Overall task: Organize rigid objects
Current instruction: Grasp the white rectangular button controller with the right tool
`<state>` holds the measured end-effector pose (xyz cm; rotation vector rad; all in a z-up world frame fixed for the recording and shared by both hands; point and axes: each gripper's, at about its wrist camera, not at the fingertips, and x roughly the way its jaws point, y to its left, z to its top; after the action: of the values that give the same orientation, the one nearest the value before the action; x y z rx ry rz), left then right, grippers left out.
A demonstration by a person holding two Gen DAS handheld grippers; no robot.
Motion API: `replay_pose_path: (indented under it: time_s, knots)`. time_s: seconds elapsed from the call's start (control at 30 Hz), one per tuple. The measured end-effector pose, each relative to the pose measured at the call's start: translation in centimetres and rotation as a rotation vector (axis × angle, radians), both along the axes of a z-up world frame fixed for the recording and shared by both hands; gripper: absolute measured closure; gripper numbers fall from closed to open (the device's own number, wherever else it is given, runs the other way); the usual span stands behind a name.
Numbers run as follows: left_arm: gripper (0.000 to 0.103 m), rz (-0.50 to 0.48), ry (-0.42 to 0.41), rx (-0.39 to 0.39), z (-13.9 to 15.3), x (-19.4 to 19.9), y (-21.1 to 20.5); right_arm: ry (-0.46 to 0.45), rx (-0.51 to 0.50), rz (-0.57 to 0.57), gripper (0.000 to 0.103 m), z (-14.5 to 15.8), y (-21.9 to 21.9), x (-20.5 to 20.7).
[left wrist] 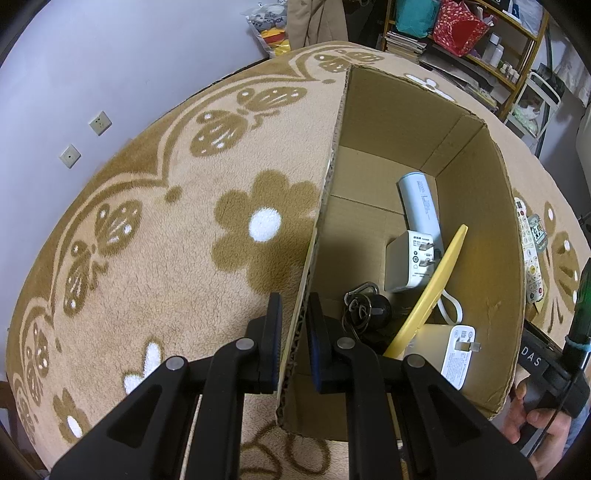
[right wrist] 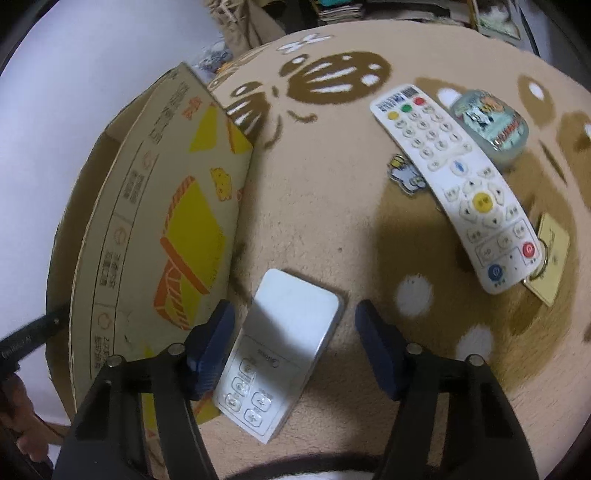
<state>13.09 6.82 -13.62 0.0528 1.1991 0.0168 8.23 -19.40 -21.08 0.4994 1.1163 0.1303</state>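
My left gripper is shut on the near left wall of an open cardboard box that stands on a flowered rug. Inside the box lie a pale blue cylinder, a white plug charger, a yellow flat piece, a bunch of keys and a second white charger. My right gripper points down, open, astride a small white remote lying on the rug beside the box. Its left pad is at the remote's edge and its right pad stands apart from it.
Further right on the rug lie a long white remote, a clear case with a cartoon print, a small cartoon charm and a yellow card. Cluttered shelves stand behind, and a wall lies to the left.
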Motion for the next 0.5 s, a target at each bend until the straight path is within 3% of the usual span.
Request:
replay_pose_path:
  time_s: [0.17,0.5]
  knots:
    - [0.09,0.0,0.001,-0.004,-0.1,0.0,0.0,0.013,0.02,-0.019,0.034,-0.3,-0.2,-0.1]
    - [0.09,0.003,0.006,0.002,-0.2,-0.1,0.1,0.004,-0.107,0.003,0.027,-0.8,1.9,0.4]
